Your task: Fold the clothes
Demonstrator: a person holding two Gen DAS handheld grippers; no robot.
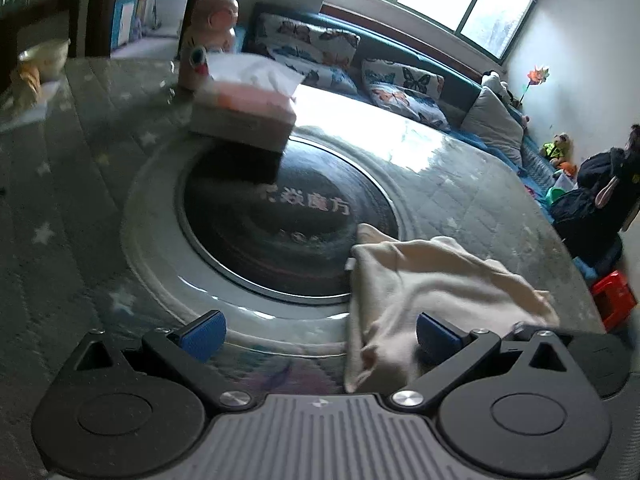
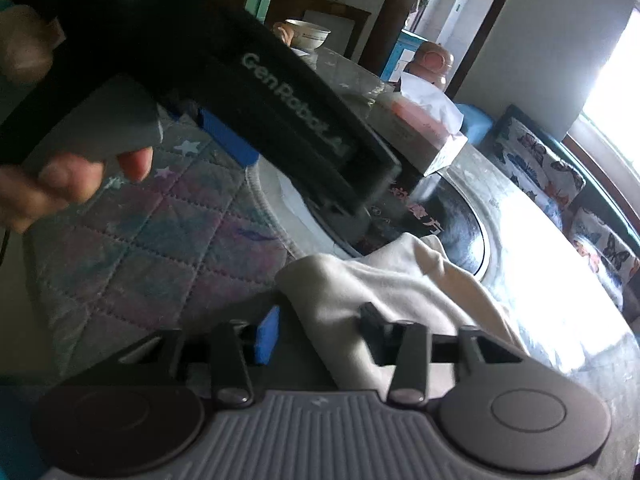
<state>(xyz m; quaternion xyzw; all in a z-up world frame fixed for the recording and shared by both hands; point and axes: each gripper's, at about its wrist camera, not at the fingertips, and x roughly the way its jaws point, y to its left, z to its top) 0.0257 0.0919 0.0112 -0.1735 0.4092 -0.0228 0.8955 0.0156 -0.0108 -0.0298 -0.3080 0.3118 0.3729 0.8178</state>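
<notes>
On the round table (image 1: 460, 168), a cream cloth (image 1: 436, 280) is lying bunched near the table's near edge, its far corner overlapping the rim of the dark turntable (image 1: 288, 232) at the centre. The left gripper (image 1: 320, 334) is hovering low over the quilted cover (image 1: 72, 208), its blue pads (image 1: 202, 334) standing wide apart; the right-hand pad is sitting over the cloth's near fold, the other over bare cover, and nothing is clamped. A tissue box (image 1: 244, 114) is resting on the turntable's far rim, with a pink bottle (image 1: 210, 36) just behind it and a bowl (image 1: 42, 56) toward the far left edge.

From the right wrist view, the right gripper (image 2: 316, 332) is also hanging with its fingers spread, the cloth (image 2: 380, 284) lying between and beyond them; I cannot tell whether they are touching it. The left gripper's black body (image 2: 280, 120) and the hand (image 2: 68, 180) holding it are crowding the upper left, close above the cloth. Open cover is showing to the left of the cloth, and bright bare tabletop to its right.
</notes>
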